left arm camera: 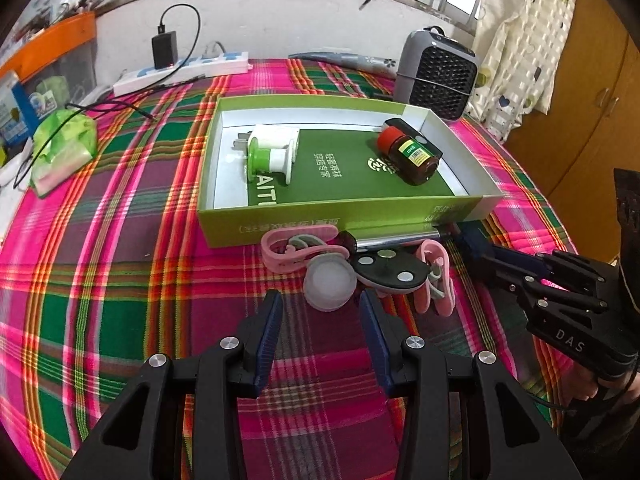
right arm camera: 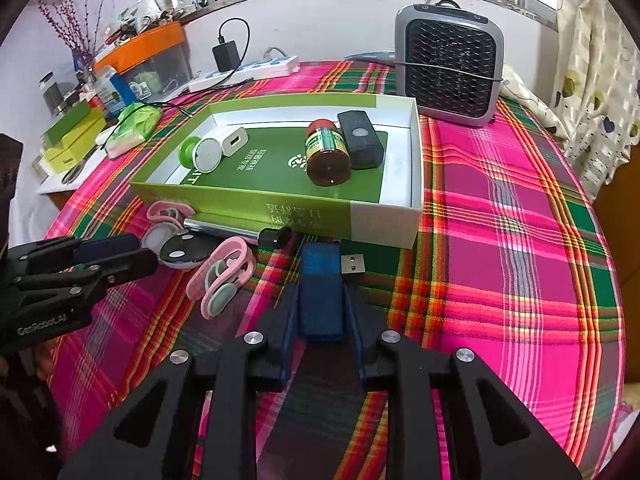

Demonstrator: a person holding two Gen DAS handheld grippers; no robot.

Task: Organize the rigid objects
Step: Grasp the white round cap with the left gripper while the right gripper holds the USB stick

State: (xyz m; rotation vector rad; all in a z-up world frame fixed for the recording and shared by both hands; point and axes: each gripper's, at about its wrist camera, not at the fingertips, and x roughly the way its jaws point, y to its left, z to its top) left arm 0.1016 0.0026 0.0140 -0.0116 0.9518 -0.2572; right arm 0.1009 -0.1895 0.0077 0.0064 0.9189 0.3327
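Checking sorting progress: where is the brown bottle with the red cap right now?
The brown bottle lies on its side inside the green box, toward its right end in the right wrist view, touching the black device beside it.

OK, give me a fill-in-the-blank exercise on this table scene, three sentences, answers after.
1. The right gripper is shut on a ____ USB device.
2. The brown bottle lying in the green box has a ____ cap.
3. The left gripper is ____, with the round white disc just ahead of its fingertips.

Missing words: blue; red; open
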